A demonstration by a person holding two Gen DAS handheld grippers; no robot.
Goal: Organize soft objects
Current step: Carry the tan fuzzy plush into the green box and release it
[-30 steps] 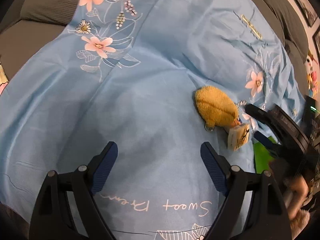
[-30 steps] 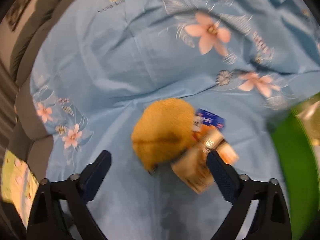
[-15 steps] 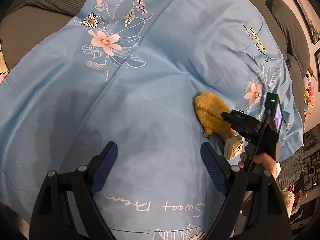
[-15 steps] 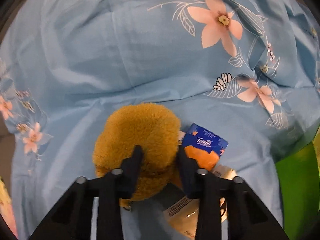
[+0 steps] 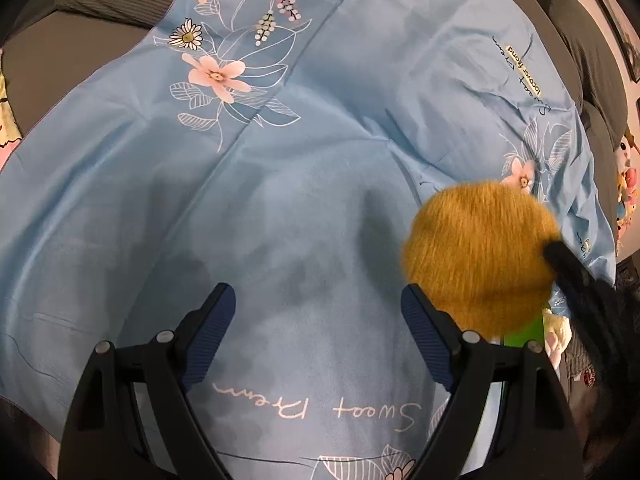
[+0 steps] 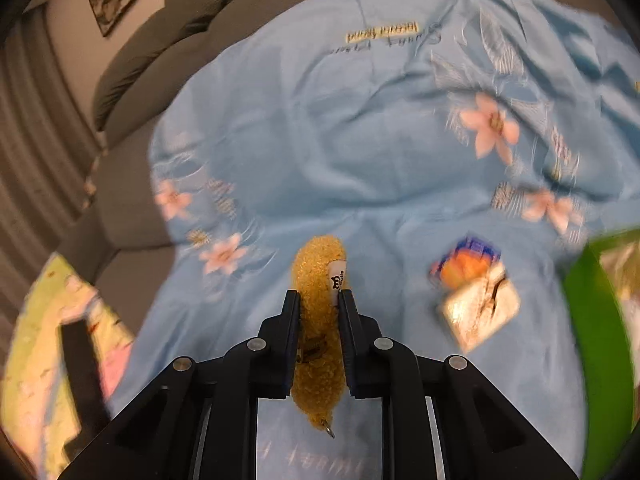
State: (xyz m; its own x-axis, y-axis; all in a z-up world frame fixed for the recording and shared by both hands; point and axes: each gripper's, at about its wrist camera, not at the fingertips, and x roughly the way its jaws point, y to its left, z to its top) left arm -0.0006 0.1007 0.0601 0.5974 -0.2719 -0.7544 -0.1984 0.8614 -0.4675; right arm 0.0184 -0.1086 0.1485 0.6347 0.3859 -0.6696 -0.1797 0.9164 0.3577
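Lifted off the blue sheet (image 6: 320, 120) since half a second earlier, the plush toy (image 6: 318, 320) hung pinched across its middle in the right gripper (image 6: 319, 300), at three o'clock from the wide-open, empty left gripper (image 5: 318, 316); probably light, squashy.

Your right claw (image 6: 319, 300) has the plush (image 6: 319, 320) between its fingers, the toy running forward past the tips and back under the jaws, above the sheet (image 6: 360, 140). Ahead and to the right of that claw, a tissue pack (image 6: 468, 264) lies on the sheet, with a card (image 6: 478, 314) touching its near side. Further right sits the bin (image 6: 592, 340), at the sheet's edge. Left of the claw, a mat (image 6: 36, 352) lies beyond the sheet. Behind the sheet, cushions (image 6: 160, 28).

Your left claw (image 5: 318, 312) hangs over the sheet with nothing between its fingers; the plush is just right of its right finger.
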